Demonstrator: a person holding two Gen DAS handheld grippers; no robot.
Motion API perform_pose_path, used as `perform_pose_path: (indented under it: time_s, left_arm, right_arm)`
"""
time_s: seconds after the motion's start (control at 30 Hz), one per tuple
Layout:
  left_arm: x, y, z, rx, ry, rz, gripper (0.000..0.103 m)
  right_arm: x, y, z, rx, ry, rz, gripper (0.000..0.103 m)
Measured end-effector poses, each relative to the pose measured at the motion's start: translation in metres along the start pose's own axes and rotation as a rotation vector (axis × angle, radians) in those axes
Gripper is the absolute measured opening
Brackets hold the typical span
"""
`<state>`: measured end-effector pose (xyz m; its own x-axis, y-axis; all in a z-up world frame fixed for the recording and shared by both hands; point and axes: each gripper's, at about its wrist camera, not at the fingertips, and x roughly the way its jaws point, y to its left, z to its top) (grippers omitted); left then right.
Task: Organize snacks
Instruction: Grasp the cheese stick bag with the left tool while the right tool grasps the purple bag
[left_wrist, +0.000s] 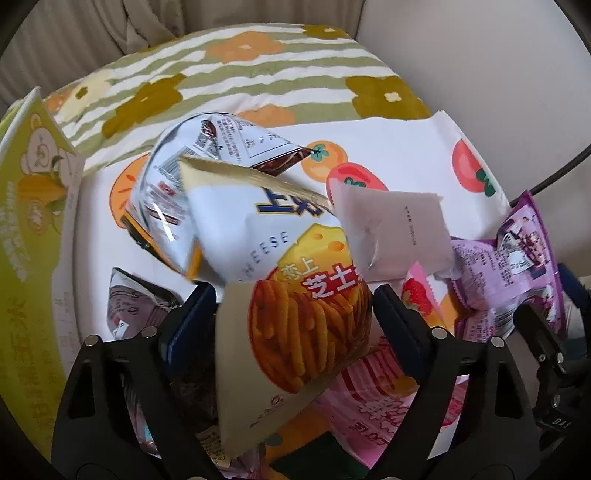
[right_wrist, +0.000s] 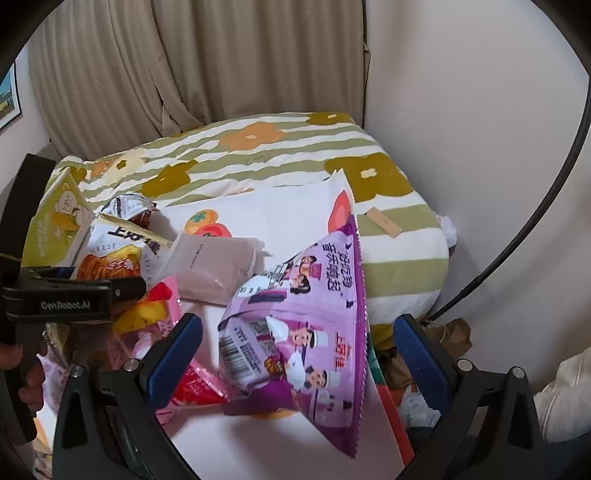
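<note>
Left gripper (left_wrist: 295, 314) clamps the cheese-stick bag (left_wrist: 295, 258); right gripper (right_wrist: 295, 354) stands apart around the purple bag (right_wrist: 306, 325), a grey packet (right_wrist: 210, 269) between.

The left gripper (left_wrist: 295, 314) is showing black angular arms, each studded with round silver screw heads, and dark blue pads lining its jaws. From the right wrist view its side is carrying white "GenRobot.AI" lettering on a black body. The right gripper (right_wrist: 297, 354) is wearing the same black frame and silver screws, with brighter blue ribbed pads (right_wrist: 417, 354). White letters are showing on the black housing at the left view's right edge.
</note>
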<state>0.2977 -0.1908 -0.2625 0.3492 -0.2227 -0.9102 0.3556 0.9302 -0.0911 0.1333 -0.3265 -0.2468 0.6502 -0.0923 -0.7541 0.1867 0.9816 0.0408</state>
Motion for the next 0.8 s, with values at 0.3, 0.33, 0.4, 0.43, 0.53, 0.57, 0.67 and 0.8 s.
perform_pose_path:
  time_s: [0.3,0.33,0.4,0.43,0.53,0.57,0.67,0.8]
  left_arm:
    - [-0.001,-0.005,0.001,0.044,-0.01,0.004,0.063]
    - [-0.002,-0.005,0.001,0.043,-0.011,0.001,0.062]
    - [-0.003,-0.006,0.001,0.045,-0.008,0.002,0.062]
    - [-0.004,-0.006,0.001,0.046,-0.007,0.002,0.061]
    - [-0.007,-0.006,-0.001,0.045,-0.008,0.001,0.06]
    - [-0.009,-0.007,-0.002,0.045,-0.01,0.003,0.06]
    - [-0.016,-0.007,-0.003,0.042,-0.032,0.01,0.058]
    - [-0.026,-0.008,-0.004,0.046,-0.048,0.014,0.056]
  right_arm:
    - [0.017,0.012,0.005,-0.042,-0.003,-0.016,0.091]
    - [0.019,0.013,0.004,-0.046,0.003,-0.016,0.089]
    - [0.023,0.014,0.004,-0.051,0.013,-0.019,0.083]
    - [0.024,0.014,0.004,-0.052,0.014,-0.026,0.082]
    - [0.022,0.014,0.003,-0.057,0.012,-0.026,0.075]
    - [0.021,0.015,0.003,-0.063,0.013,-0.032,0.07]
    - [0.016,0.015,0.003,-0.07,0.011,-0.037,0.064]
    - [0.012,0.013,0.004,-0.06,0.009,-0.031,0.058]
